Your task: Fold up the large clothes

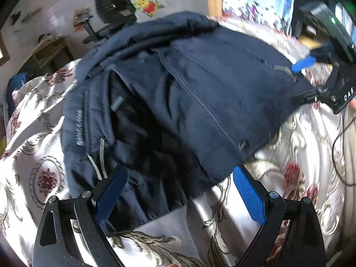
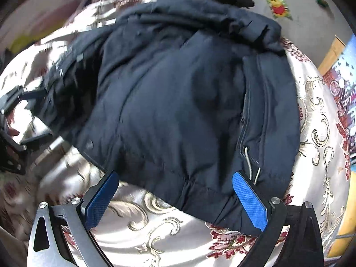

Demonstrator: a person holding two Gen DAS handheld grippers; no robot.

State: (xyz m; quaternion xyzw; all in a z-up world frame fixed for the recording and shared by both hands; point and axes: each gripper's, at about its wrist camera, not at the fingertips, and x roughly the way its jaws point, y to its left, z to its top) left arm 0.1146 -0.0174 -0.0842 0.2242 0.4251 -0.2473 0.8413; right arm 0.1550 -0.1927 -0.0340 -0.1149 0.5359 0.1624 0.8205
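Navy padded fabric fills both views: a dark jacket (image 1: 178, 93) lies bunched on a bed covered by a shiny cream bedspread (image 1: 300, 146) with gold scrolls and red flowers. The left tool (image 1: 180, 191) stands wide, its two blue-padded fingers (image 1: 249, 195) spread apart and holding nothing; the jacket's lower edge lies just ahead of it and between the finger tips, with pale drawcords (image 1: 100, 164) beside the left finger. Far ahead and to the right of this tool, the right tool (image 1: 311, 66) shows at the jacket's far side, blurred.

In the right wrist view, the right tool (image 2: 175, 191) is also wide and empty. The jacket (image 2: 178, 93) spreads directly ahead of it, its hem touching or overlapping the right finger, where a zipped pocket (image 2: 247, 120) and a thin cord loop sit. Bare bedspread (image 2: 155, 229) lies between the fingers. The left tool (image 2: 15, 120) appears at the far left, blurred. Beyond the bed stand an office chair (image 1: 113, 4) and a cartoon picture (image 2: 278, 4).
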